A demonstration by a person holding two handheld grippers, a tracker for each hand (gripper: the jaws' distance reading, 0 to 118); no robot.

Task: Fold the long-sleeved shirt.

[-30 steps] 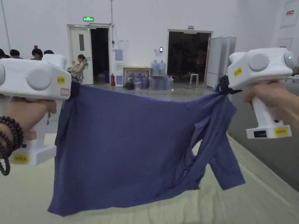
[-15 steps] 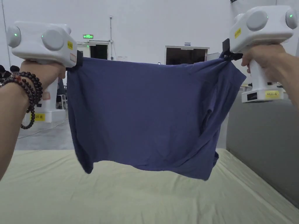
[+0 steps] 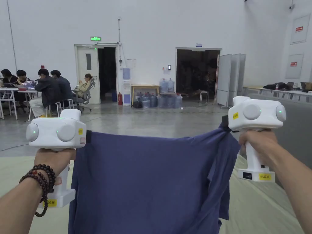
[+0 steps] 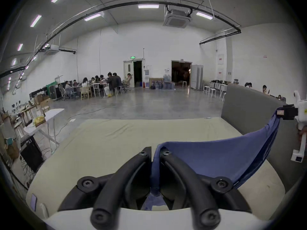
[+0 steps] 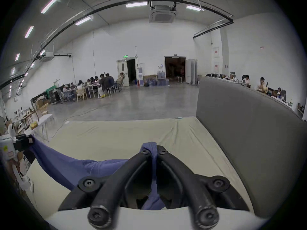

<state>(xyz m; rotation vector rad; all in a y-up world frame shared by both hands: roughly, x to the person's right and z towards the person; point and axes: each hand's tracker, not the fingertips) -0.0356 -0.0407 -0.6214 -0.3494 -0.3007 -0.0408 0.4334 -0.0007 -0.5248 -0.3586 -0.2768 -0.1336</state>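
Setting: white-walled hall with a grey concrete floor; a pale green sheeted bed (image 3: 268, 210) lies below the work, a grey headboard (image 5: 249, 125) along its right edge.
Background: people sit at tables (image 3: 45, 88) far left, water bottles (image 3: 158, 99) stand stacked by the wall between two open doorways.
Shirt: a blue long-sleeved shirt (image 3: 152, 182) hangs spread in the air above the bed's near edge, its top hem stretched between the two tools, the cloth blocking the middle of the bed in the head view; one sleeve hangs folded down its right side.
Left gripper (image 4: 155, 152): jaws pressed together on the shirt's top left corner, cloth pinched between them.
Right gripper (image 5: 153, 150): jaws closed on a bunched top right corner.
Change: half a second ago both tools were raised high with the shirt's lower hem clear of the bed; now they sit lower, at chest level, and the hem drops out of frame.
Hands: left hand (image 3: 54, 160), beaded bracelet at the wrist, and right hand (image 3: 259, 146) each grip a white handle upright, arms extended forward and apart.
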